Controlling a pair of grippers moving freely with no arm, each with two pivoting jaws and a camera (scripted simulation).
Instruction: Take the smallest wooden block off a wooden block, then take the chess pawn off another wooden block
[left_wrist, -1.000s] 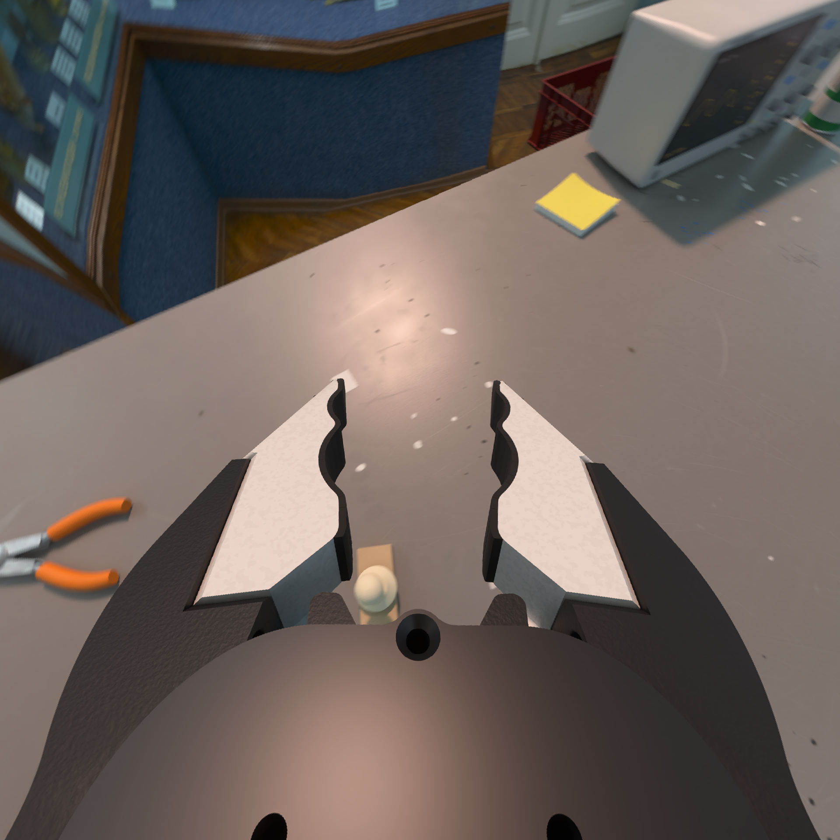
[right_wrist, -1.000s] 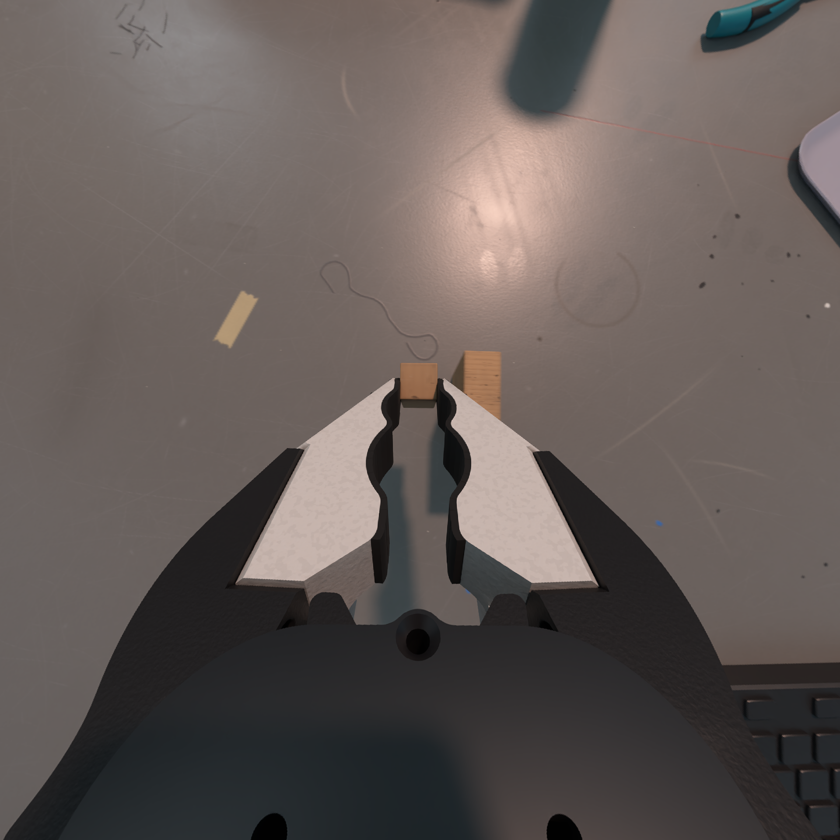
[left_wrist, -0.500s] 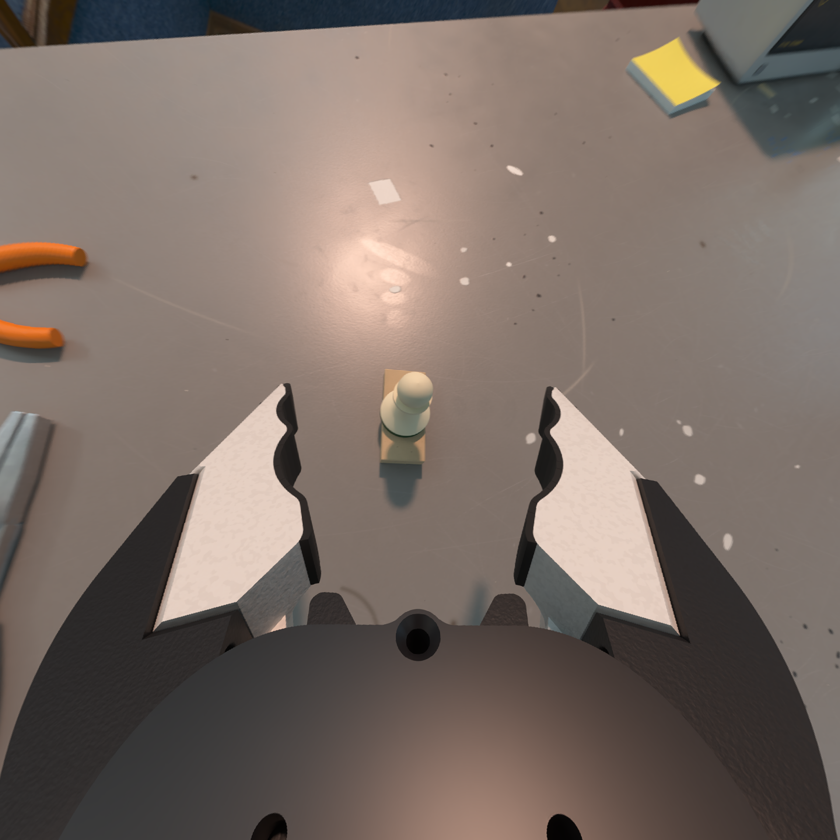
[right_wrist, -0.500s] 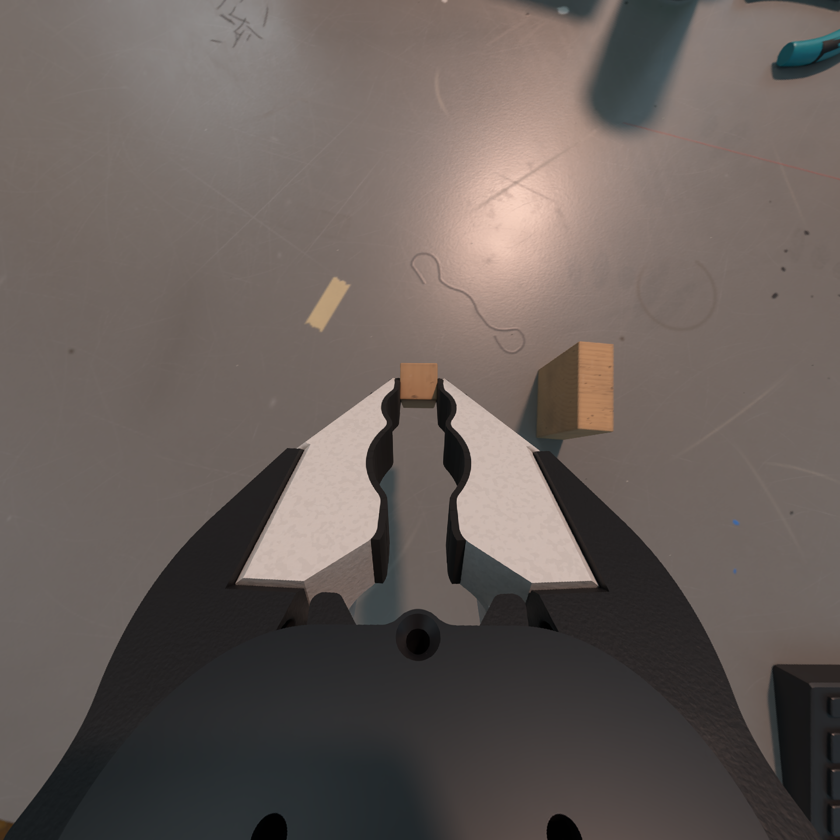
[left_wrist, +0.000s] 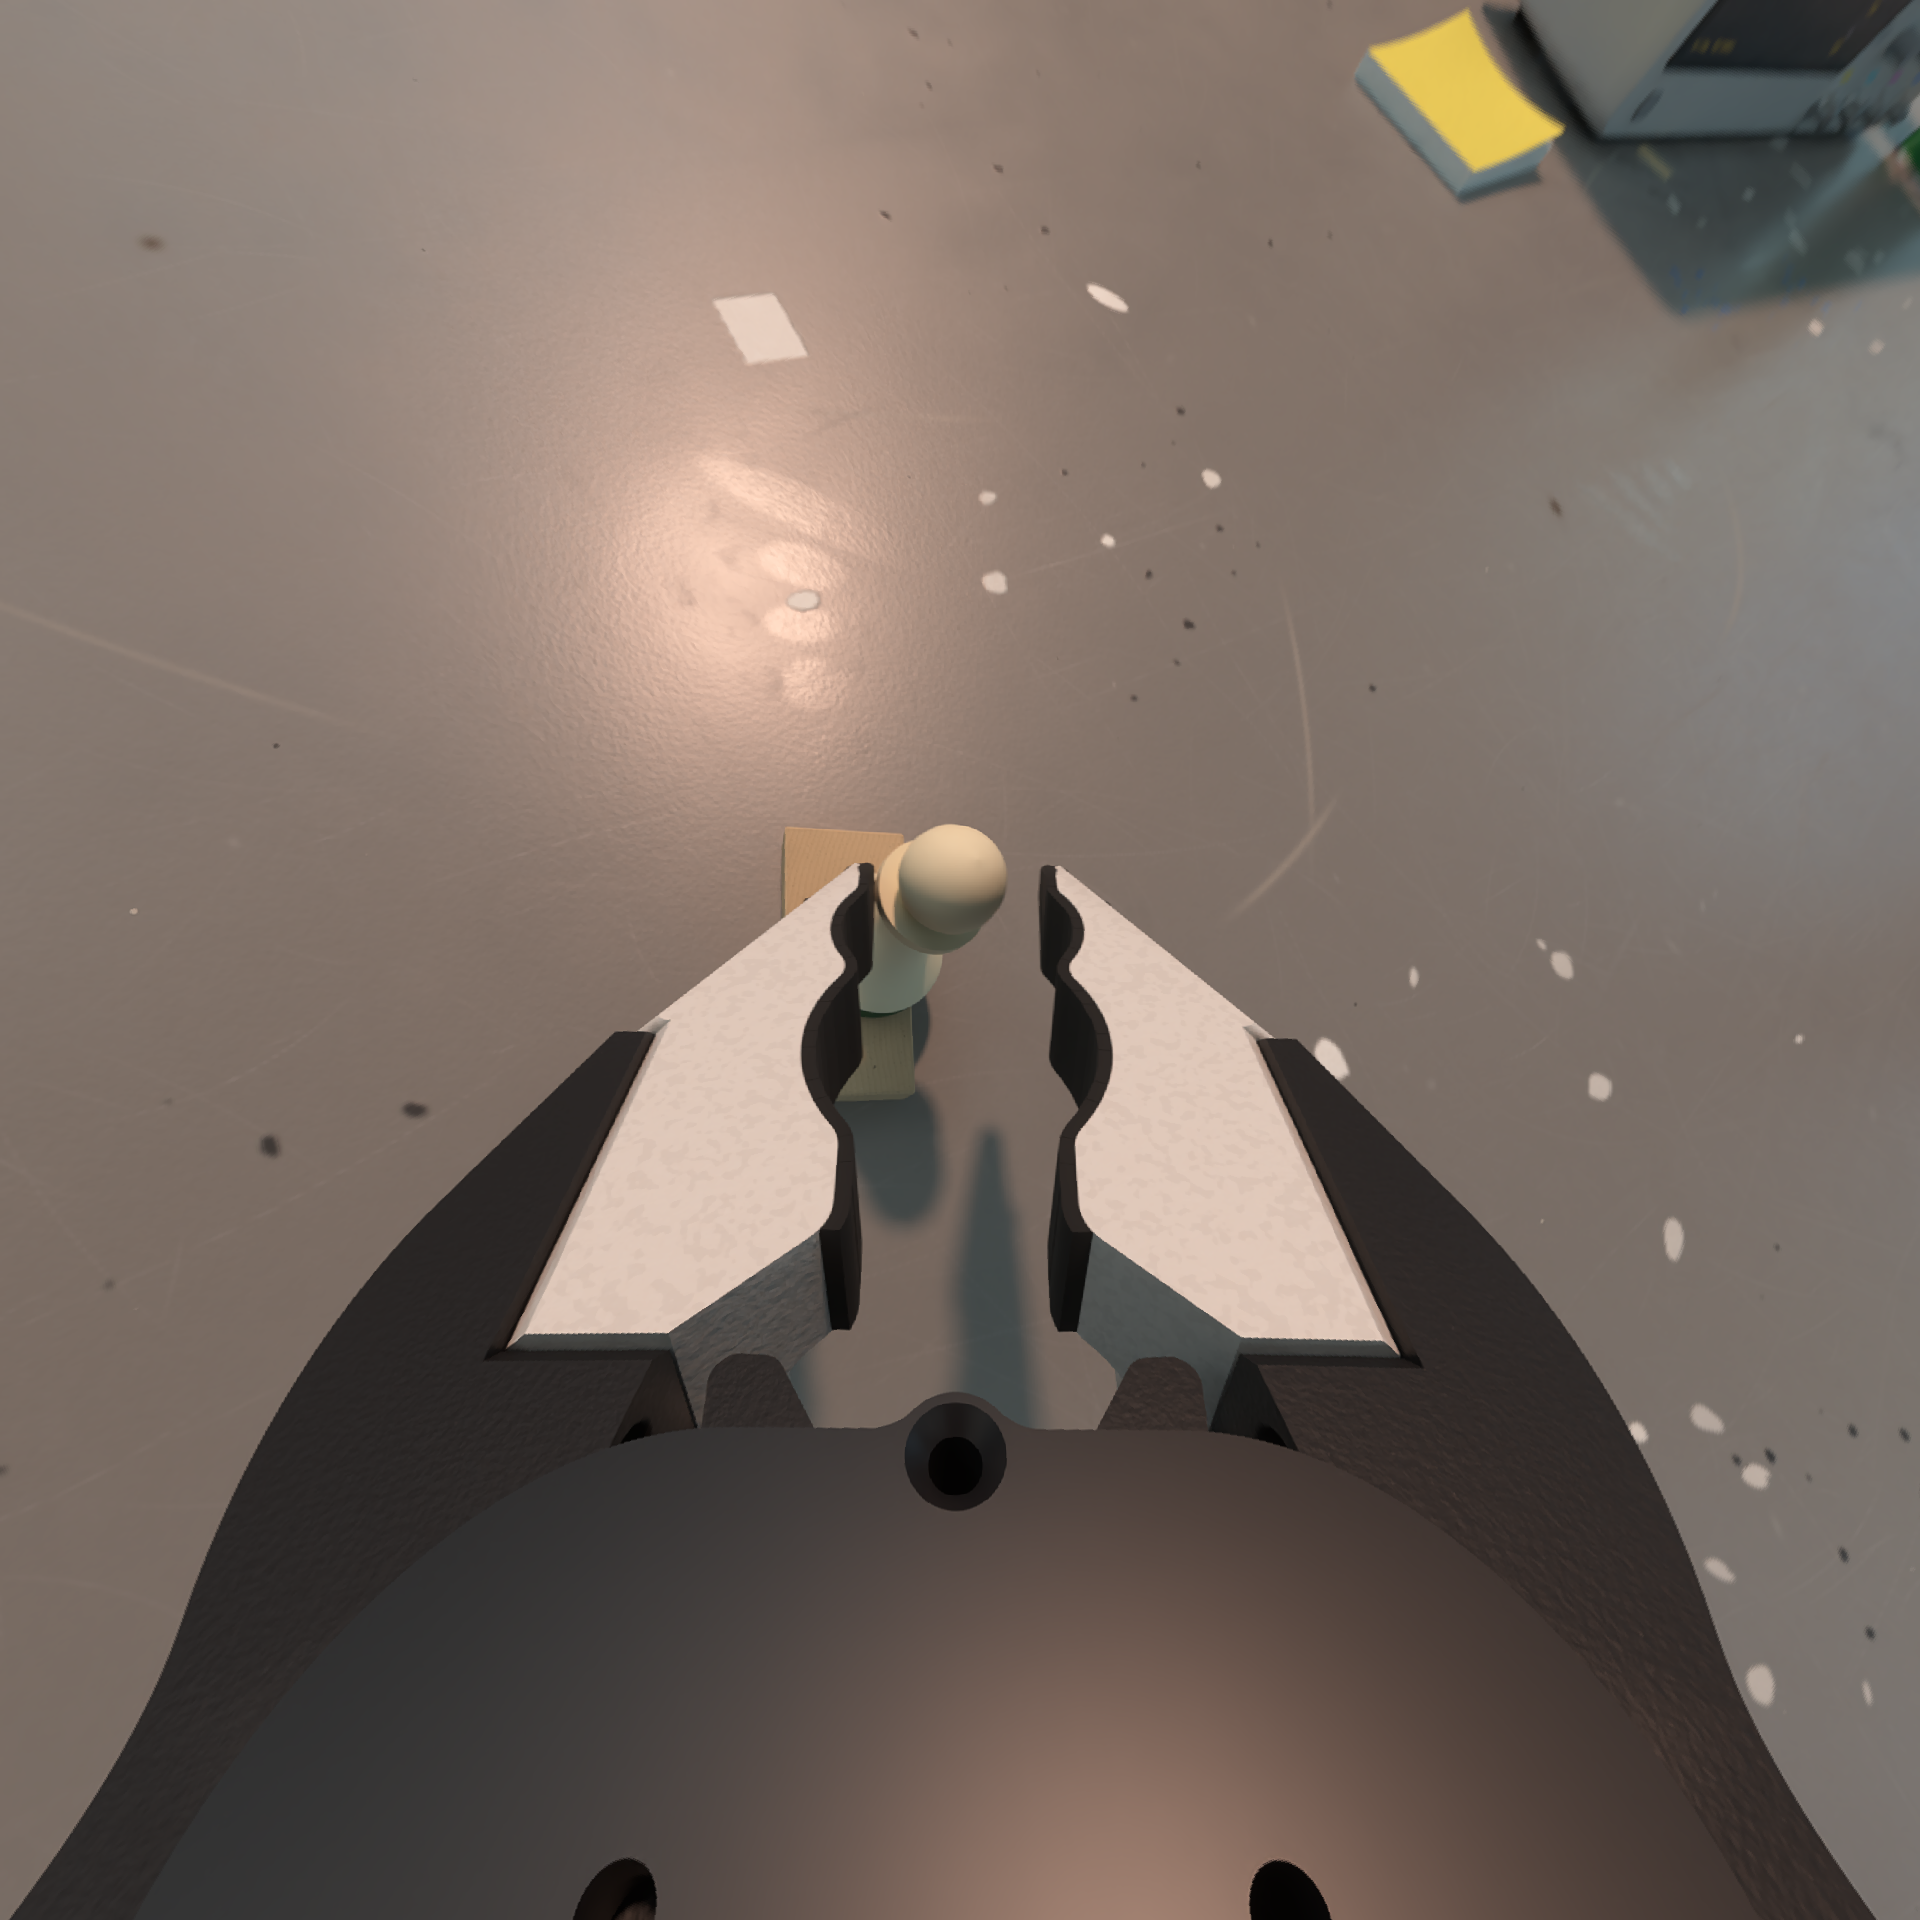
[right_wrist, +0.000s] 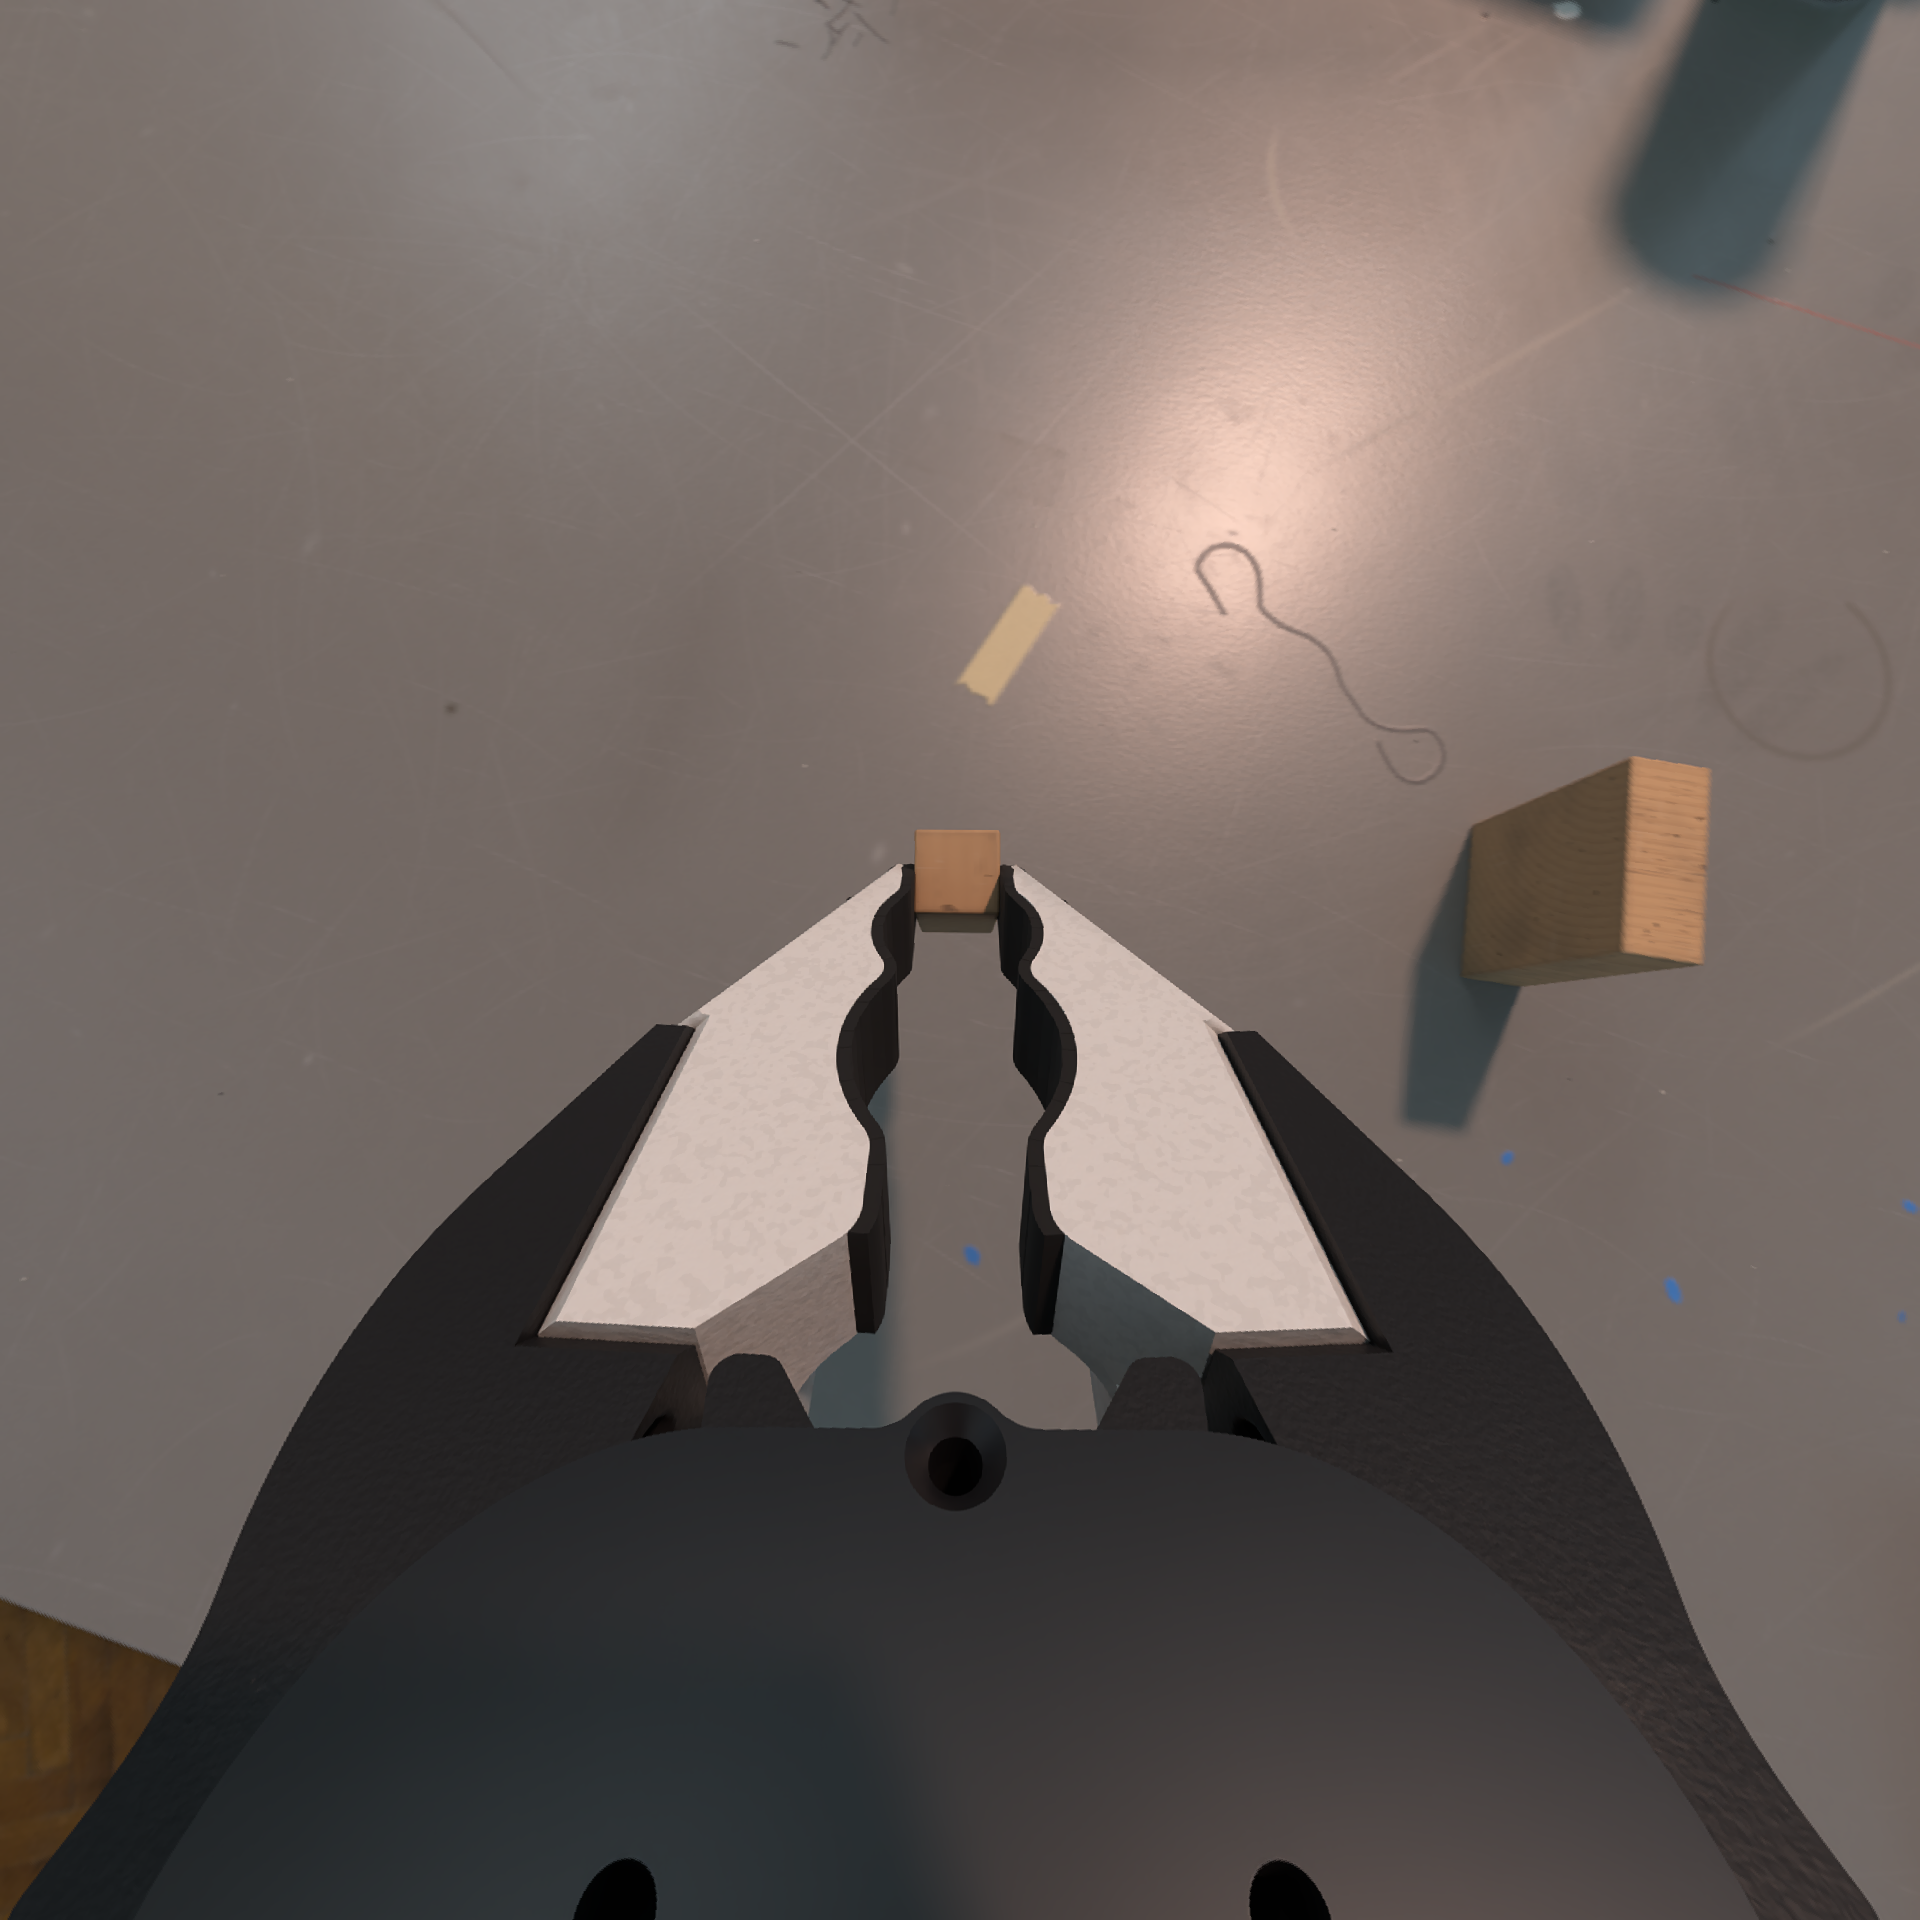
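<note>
In the left wrist view a cream chess pawn (left_wrist: 940, 904) stands on a thin wooden block (left_wrist: 883, 1060) on the grey table. My left gripper (left_wrist: 956, 883) is open, with the pawn between its fingertips. The pawn rests against the left finger (left_wrist: 727, 1091), and a gap stays between it and the right finger (left_wrist: 1174, 1091). In the right wrist view my right gripper (right_wrist: 955, 883) is shut on the small wooden cube (right_wrist: 956, 871) and holds it above the table. A larger wooden block (right_wrist: 1590, 883) lies on the table to the right of it, apart.
A yellow sticky-note pad (left_wrist: 1465, 99) and a white instrument (left_wrist: 1714, 62) sit at the far right. A white paper scrap (left_wrist: 761, 327) lies ahead. A tape strip (right_wrist: 1008, 655) and a bent wire (right_wrist: 1320, 665) lie beyond the cube. The table edge shows bottom left (right_wrist: 62, 1704).
My left gripper has come down around the pawn and its jaws have narrowed. My right gripper has carried the small cube left, away from the larger block.
</note>
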